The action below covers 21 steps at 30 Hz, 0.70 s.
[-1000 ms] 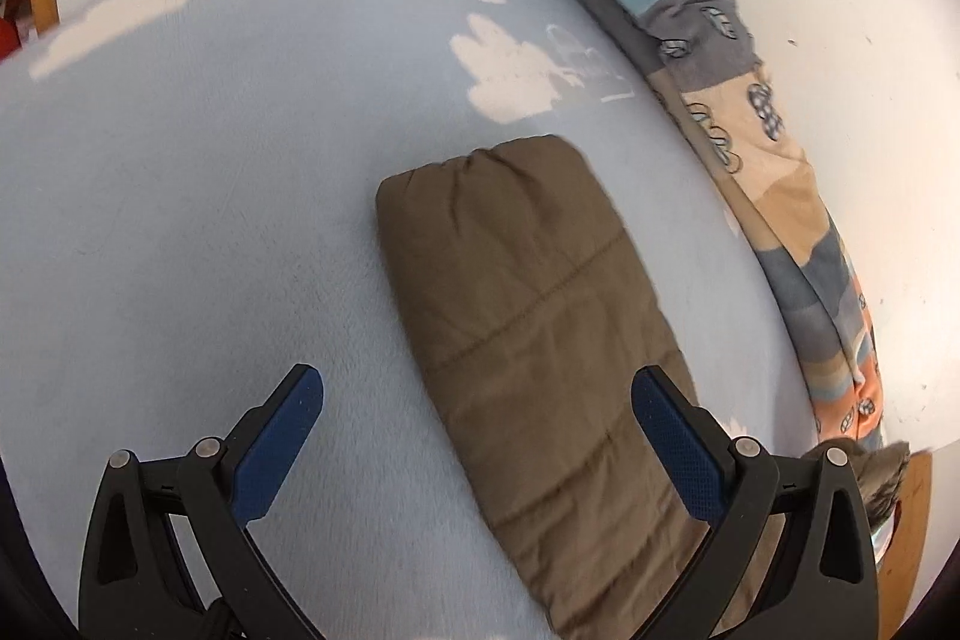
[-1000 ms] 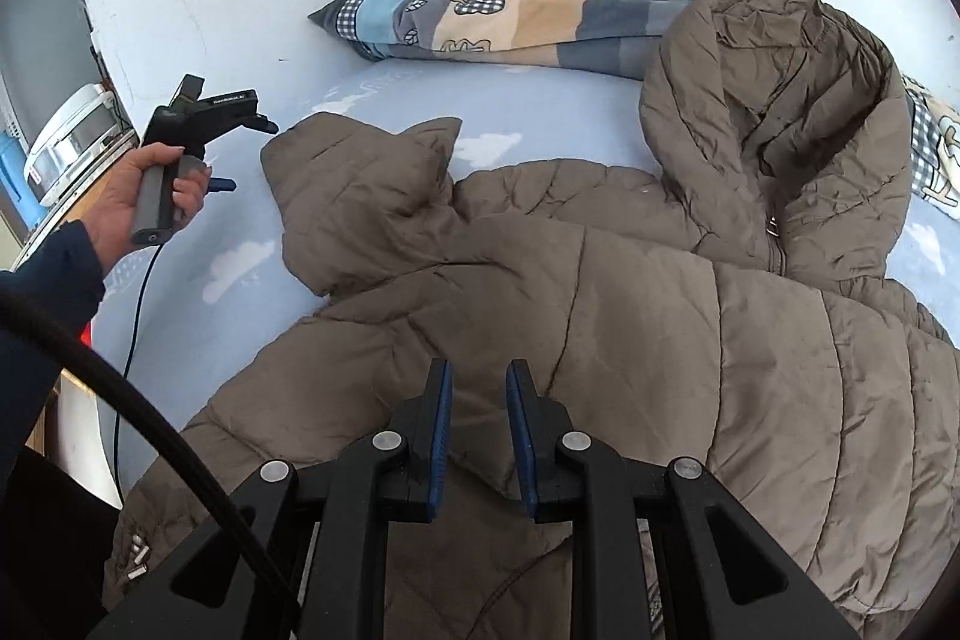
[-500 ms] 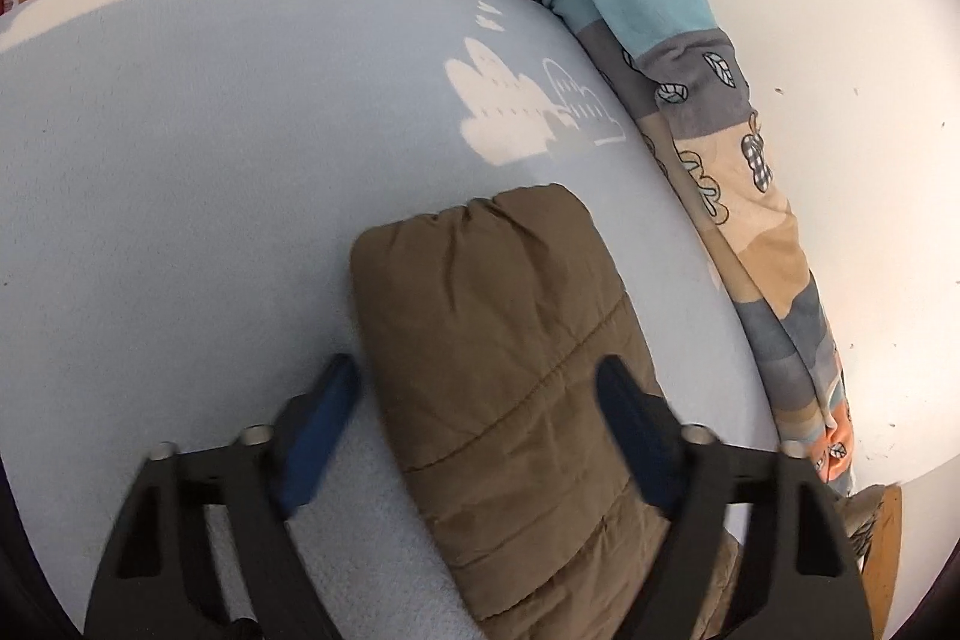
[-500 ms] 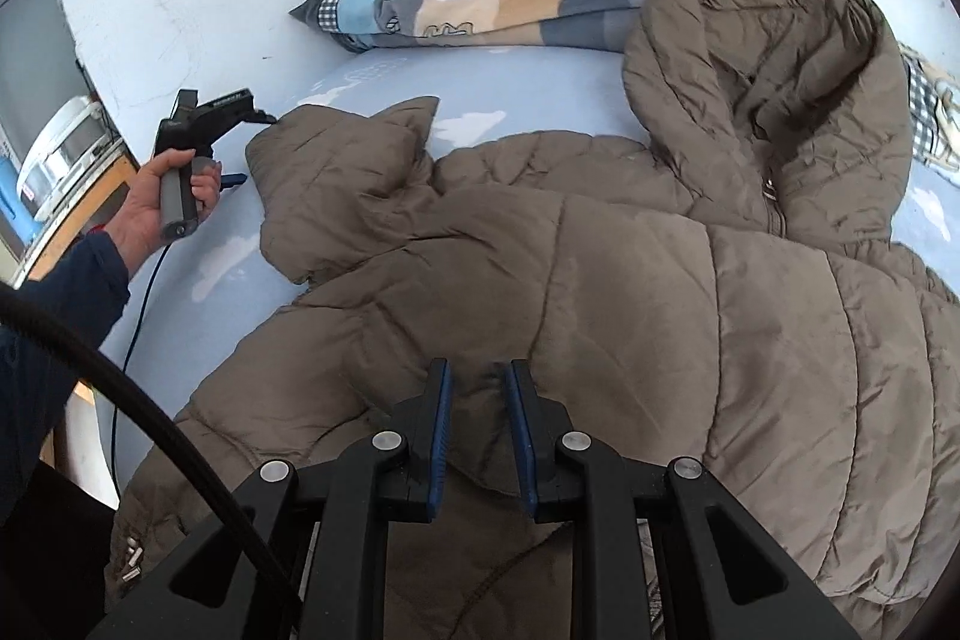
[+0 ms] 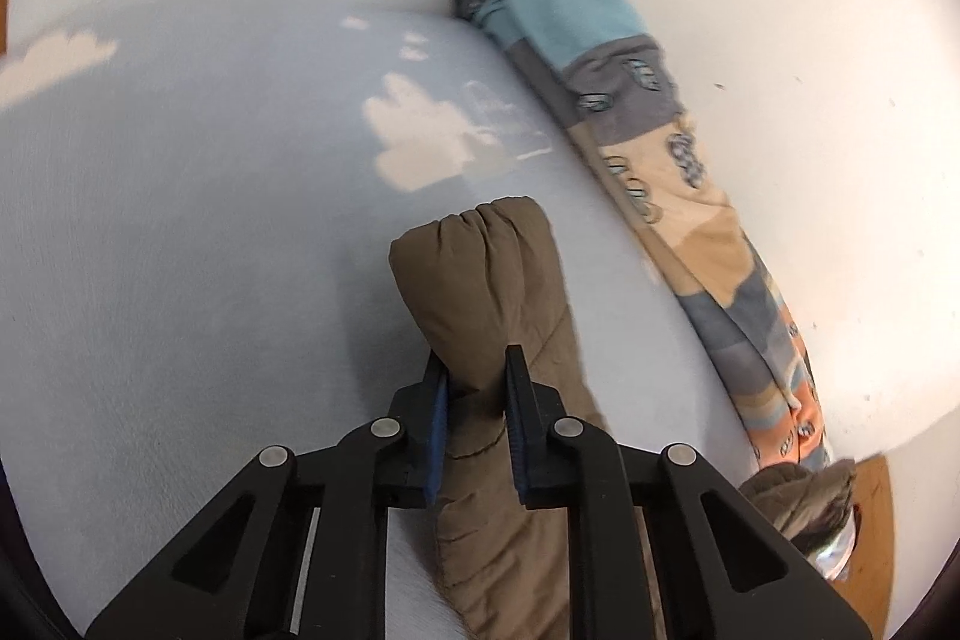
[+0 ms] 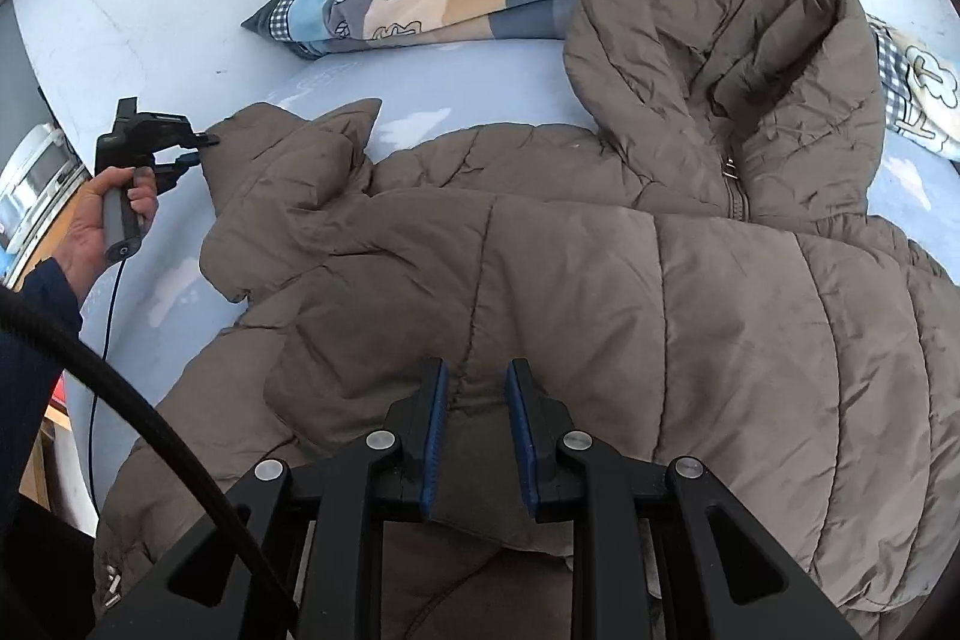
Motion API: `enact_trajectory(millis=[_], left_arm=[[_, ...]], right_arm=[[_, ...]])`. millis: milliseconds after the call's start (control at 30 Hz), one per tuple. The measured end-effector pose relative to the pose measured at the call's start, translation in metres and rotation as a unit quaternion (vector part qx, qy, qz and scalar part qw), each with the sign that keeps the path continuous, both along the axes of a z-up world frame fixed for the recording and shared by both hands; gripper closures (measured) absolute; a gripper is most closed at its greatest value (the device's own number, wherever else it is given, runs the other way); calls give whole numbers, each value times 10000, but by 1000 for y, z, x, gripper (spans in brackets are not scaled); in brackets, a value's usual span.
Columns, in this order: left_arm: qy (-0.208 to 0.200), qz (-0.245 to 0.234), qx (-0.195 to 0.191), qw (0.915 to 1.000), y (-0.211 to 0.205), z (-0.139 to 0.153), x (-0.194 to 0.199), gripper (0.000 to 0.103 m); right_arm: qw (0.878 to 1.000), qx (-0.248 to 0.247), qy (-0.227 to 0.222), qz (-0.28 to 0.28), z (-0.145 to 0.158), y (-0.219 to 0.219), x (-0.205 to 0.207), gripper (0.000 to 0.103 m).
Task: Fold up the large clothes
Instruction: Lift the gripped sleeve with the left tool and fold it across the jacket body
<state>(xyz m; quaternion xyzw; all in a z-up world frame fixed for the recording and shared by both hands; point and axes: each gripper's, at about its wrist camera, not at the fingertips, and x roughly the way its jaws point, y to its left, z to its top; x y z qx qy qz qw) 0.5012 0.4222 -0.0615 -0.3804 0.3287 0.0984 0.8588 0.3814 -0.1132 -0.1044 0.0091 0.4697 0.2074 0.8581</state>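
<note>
One puffy brown coat point(image 6: 600, 292) is lying spread across the pale blue bed sheet point(image 5: 180, 250), its hood point(image 6: 720, 40) propped up at the far side, well beyond the right gripper point(image 6: 476, 430), and one sleeve point(image 5: 486, 280) running out toward the person's left. The left gripper point(image 5: 476, 400) is pinching that sleeve just behind its gathered cuff, which is bulging out past the fingertips and lifting off the sheet. The grip looks firm, since the padding is squeezed narrow between the blue pads point(image 5: 440, 403).

The right gripper is pointing down at the coat's body. Its fingers are standing close together, and a ridge of quilted fabric is bunching between them, so it seems to be holding a fold of the chest or side panel. How hard the pads are pressing is unclear.

The step in hand appears to be bringing the sleeve in over the body. To do it well, the left gripper should be carrying the cuff up and across toward the right gripper, keeping the sleeve flat, not twisted. The right gripper should be anchoring the body so the slippery shell is not sliding along. Thick padding springs back, so the sleeve probably needs laying well past the middle and pressing down.

A striped, patterned pillow point(image 5: 630, 130) is lying along the wall beyond the left gripper, just to the right of the sleeve, clear of the fold.
</note>
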Motion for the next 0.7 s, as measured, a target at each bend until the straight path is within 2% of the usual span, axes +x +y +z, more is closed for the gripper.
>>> enact_trajectory(millis=[133, 267, 367, 500, 700], left_arm=[[-248, -236, 226, 9992, -22, 35, -5, 88], [-522, -538, 528, 9958, -52, 73, -10, 88], [-765, -799, 734, 9911, -78, 102, -17, 88], [-1045, -1186, 898, 9833, -119, 137, -31, 88], [-1233, -1745, 1152, 9701, -195, 169, -45, 88]], right_arm=[[9996, 181, -172, -120, 12, -4, 0, 81], [9997, -72, 220, -110, -5, 0, 5, 81], [9992, 207, 270, -189, 4, -6, 6, 81], [9986, 421, 38, -333, 27, -22, 8, 81], [9953, 619, 35, -750, 42, -51, 10, 81]])
